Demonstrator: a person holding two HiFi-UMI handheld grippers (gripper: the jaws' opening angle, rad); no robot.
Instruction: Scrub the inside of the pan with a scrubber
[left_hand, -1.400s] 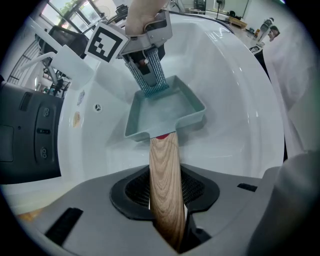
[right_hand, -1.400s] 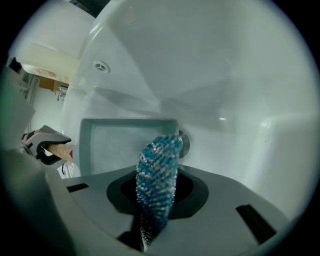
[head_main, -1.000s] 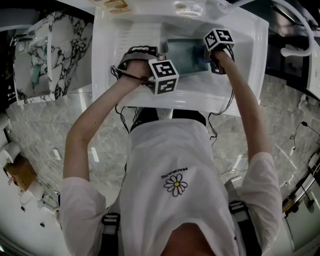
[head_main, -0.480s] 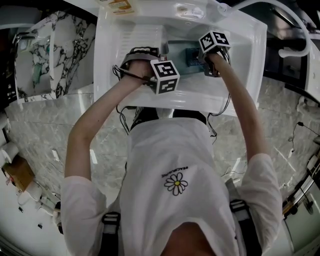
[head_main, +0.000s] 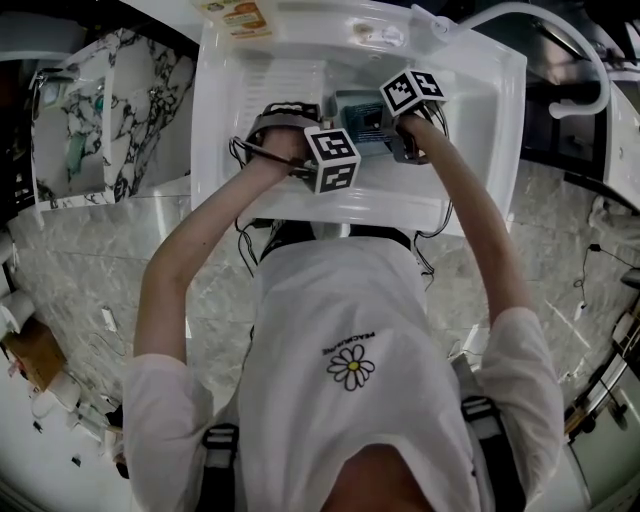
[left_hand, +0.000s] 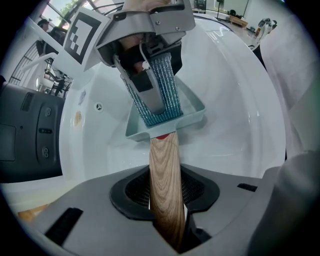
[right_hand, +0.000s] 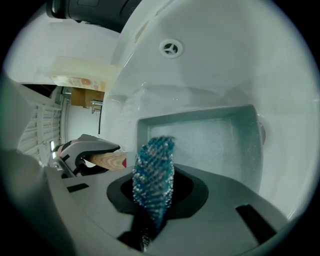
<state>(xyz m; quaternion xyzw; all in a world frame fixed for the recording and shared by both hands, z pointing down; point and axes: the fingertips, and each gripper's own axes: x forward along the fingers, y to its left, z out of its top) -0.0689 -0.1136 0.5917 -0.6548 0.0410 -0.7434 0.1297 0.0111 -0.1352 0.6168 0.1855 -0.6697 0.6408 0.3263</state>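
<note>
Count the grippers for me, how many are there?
2. The left gripper grips the wooden handle of the pan; the right gripper holds the blue scrubber at the pan, in the sink. None looks hidden.

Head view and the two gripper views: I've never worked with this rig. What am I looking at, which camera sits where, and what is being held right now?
There is no robot arm here. A person stands at a white sink with a hand-held two-jaw gripper in each hand. The head view looks steeply down from the person's head, so it shows the shirt, both arms and the sink. Each gripper view comes from a camera that rides on one gripper and looks along its jaws. The left gripper is shut on the wooden handle of a pale teal rectangular pan inside the sink basin. The right gripper is shut on a blue scrubber, whose free end points into the pan. The checkered cubes are parts of the grippers.
</note>
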